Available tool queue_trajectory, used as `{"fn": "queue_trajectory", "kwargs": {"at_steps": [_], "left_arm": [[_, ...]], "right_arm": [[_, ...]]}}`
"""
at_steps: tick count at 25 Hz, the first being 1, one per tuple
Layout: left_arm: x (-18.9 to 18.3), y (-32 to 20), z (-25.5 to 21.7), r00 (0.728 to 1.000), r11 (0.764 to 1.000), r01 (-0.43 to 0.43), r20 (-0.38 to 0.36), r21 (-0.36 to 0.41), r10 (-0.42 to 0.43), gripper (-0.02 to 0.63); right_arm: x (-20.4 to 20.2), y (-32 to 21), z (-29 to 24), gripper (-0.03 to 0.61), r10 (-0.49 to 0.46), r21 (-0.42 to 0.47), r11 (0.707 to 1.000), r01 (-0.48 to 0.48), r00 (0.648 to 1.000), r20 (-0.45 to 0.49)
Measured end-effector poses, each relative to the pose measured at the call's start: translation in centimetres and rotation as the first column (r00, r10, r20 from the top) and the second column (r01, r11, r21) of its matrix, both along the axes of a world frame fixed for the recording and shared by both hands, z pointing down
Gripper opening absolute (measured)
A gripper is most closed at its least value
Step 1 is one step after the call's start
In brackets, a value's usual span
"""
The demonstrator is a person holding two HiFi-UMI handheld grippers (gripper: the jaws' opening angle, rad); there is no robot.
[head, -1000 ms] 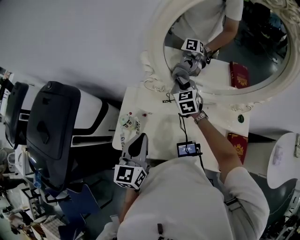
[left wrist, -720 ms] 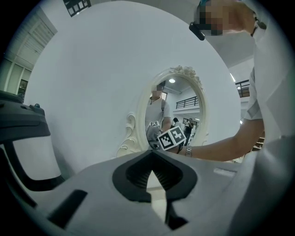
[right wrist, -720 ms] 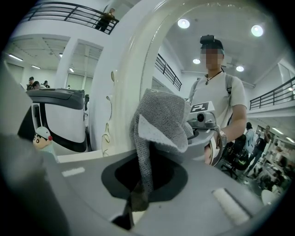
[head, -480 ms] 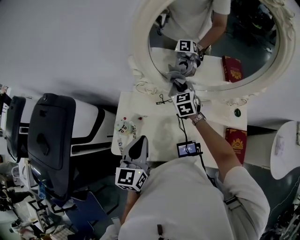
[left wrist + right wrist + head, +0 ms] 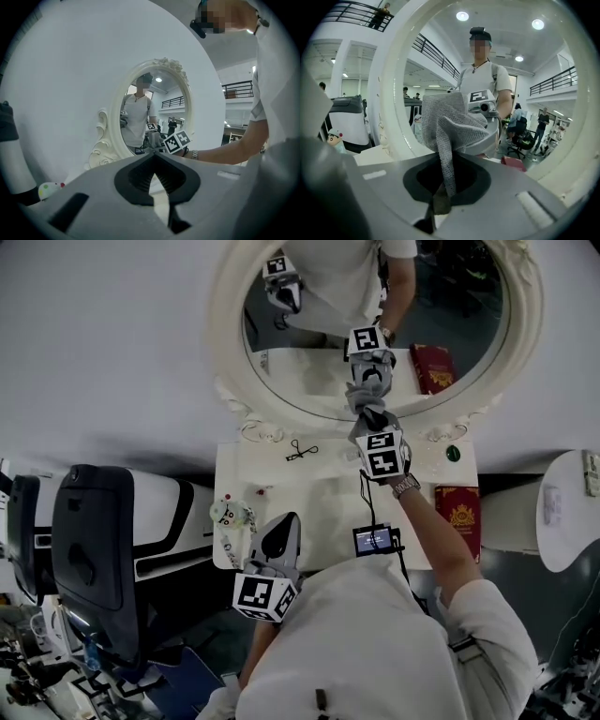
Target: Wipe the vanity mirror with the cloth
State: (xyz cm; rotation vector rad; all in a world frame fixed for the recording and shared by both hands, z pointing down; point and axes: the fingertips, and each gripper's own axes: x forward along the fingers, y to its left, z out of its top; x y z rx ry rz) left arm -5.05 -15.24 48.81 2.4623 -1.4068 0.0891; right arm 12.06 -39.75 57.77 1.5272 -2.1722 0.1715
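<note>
The wiping looked under way rather than finished: the cloth [image 5: 449, 123] was bunched against the lower part of the mirror [image 5: 309, 352], just above the table [image 5: 319, 498]. Nothing in the pictures told which parts of the glass were already clean, so most of it probably remained. The right tongs [image 5: 440, 161] were clamped on the cloth's tail, while the left tongs [image 5: 154, 157] hung low by the table's near edge, tips together, holding nothing
</note>
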Motion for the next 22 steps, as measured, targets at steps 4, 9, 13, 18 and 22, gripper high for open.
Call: {"fn": "queue_trajectory", "kwargs": {"at_steps": [4,9,13,18,22], "left_arm": [[2.0,-0.7,-0.1,0.998,0.998,-0.058,0.002,0.008,0.058,0.006],[4.2,-1.3,-0.3,0.993,0.993,-0.116,-0.005,0.011,0.116,0.006],[4.7,-1.6,-0.3,0.991,0.991,-0.132,-0.009,0.01,0.133,0.006],[5.5,-1.9,-0.3,0.988,0.988,-0.154,-0.008,0.01,0.154,0.006],[5.7,-1.5,-0.3,0.986,0.986,-0.168,-0.013,0.011,0.169,0.006]], "right_arm": [[3.9,0.2,-0.1,0.02,0.075,0.003,0.997,-0.075,0.997,0.007],[8.9,0.7,0.3,0.021,0.193,-0.034,0.981,-0.192,0.981,0.026],[13.0,1.0,0.4,0.023,0.295,-0.048,0.955,-0.293,0.955,0.041],[14.1,1.1,-0.2,0.021,0.3,-0.023,0.953,-0.301,0.954,-0.025],[14.2,1.2,0.0,0.021,0.335,-0.022,0.942,-0.335,0.942,-0.009]]}}
